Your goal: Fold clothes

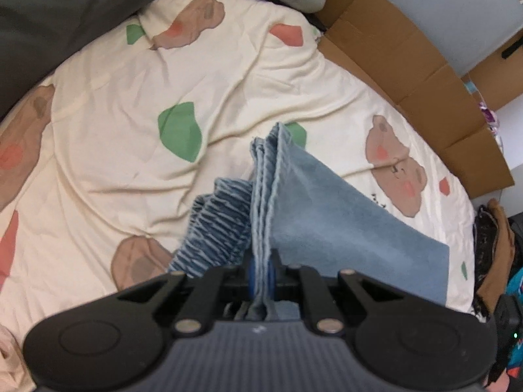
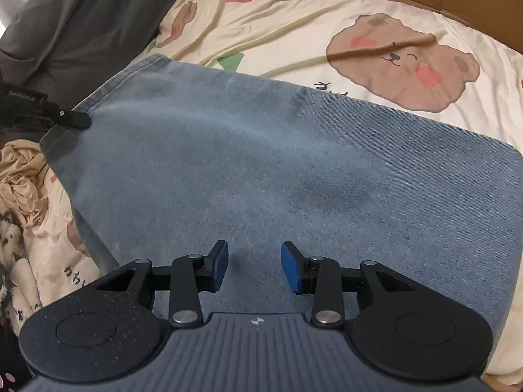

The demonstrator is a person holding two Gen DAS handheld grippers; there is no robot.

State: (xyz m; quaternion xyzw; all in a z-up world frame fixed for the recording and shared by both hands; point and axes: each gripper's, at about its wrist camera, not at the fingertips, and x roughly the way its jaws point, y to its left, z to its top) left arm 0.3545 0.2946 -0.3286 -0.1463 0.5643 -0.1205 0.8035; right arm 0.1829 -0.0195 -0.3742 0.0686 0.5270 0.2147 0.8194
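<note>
**Denim garment pinched at its stacked edge, ready for the next fold**

Denim garment (image 1: pixel 327 215) sits clamped in my left claw (image 1: pixel 260 276): the blue pads are closed on a stack of several hem layers that stand up on edge toward 12 o'clock, with a ribbed, gathered band (image 1: pixel 215 225) bunched at 10 o'clock. My right claw (image 2: pixel 255 268) hangs over the flat panel with its pads apart, gripping nothing. In that view the cloth spreads from 9 o'clock to 3 o'clock across the bed sheet (image 2: pixel 294 23), the cream one with bear prints, and my other claw bites its far corner at 10 o'clock.

To do this fold well, I judge I should keep the left pinch firm so no layer slips out, take a matching edge with the right claw, and carry both together so the panel lands square, without dragging the sheet into wrinkles.
</note>
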